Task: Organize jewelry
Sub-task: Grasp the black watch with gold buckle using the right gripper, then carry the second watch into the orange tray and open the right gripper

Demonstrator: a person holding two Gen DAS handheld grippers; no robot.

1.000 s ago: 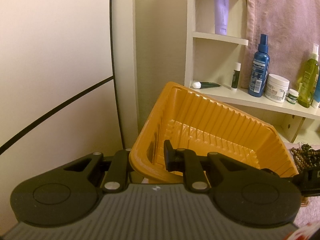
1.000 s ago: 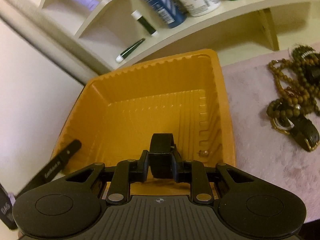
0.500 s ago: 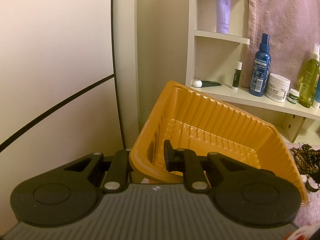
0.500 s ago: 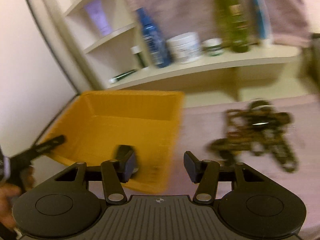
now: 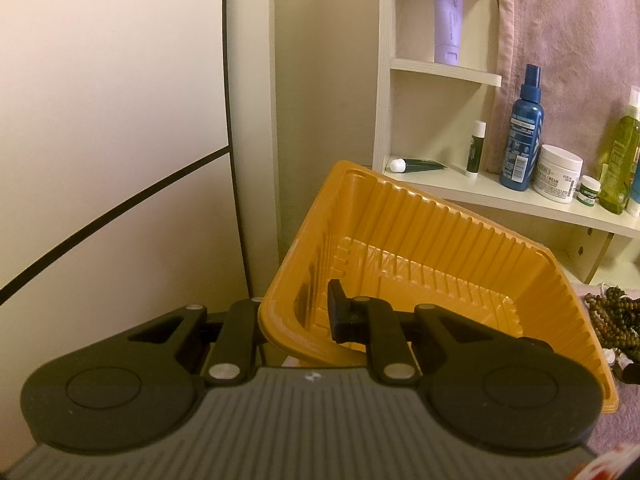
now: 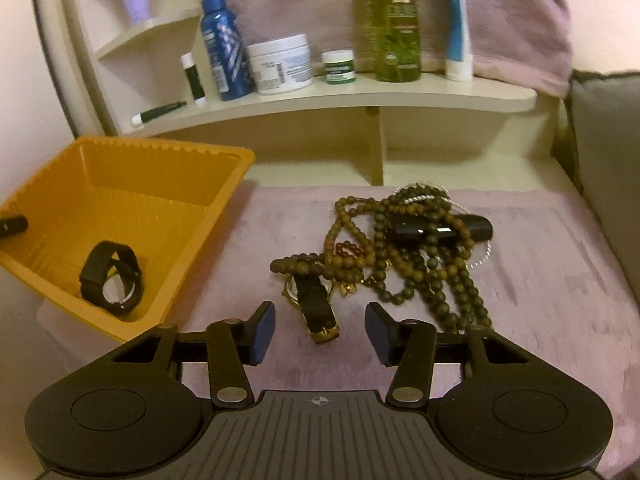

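Black watch in the orange tray, jewelry heap mid-frame

The black watch [image 6: 111, 278] lies in the orange tray [image 6: 132, 184], left of the right gripper [image 6: 320, 330]; its jaws, just closing slightly, stand apart before the jewelry heap [image 6: 404, 252]; the left gripper [image 5: 296, 320] clamps the tray's rim; jar [image 5: 558, 174] label unreadable

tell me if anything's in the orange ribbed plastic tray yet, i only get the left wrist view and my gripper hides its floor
Observer: Yes, one black strap watch lies on the floor of the orange ribbed plastic tray.
Operator: where's the right gripper
Observer: The right gripper hangs open over the pink cloth; its jaws have just closed a little, with nothing pinched between them.
Operator: what's nearest it
Observer: A gold-cased watch with a black strap lies on the cloth just ahead of the gap, at the near edge of the brown bead pile.
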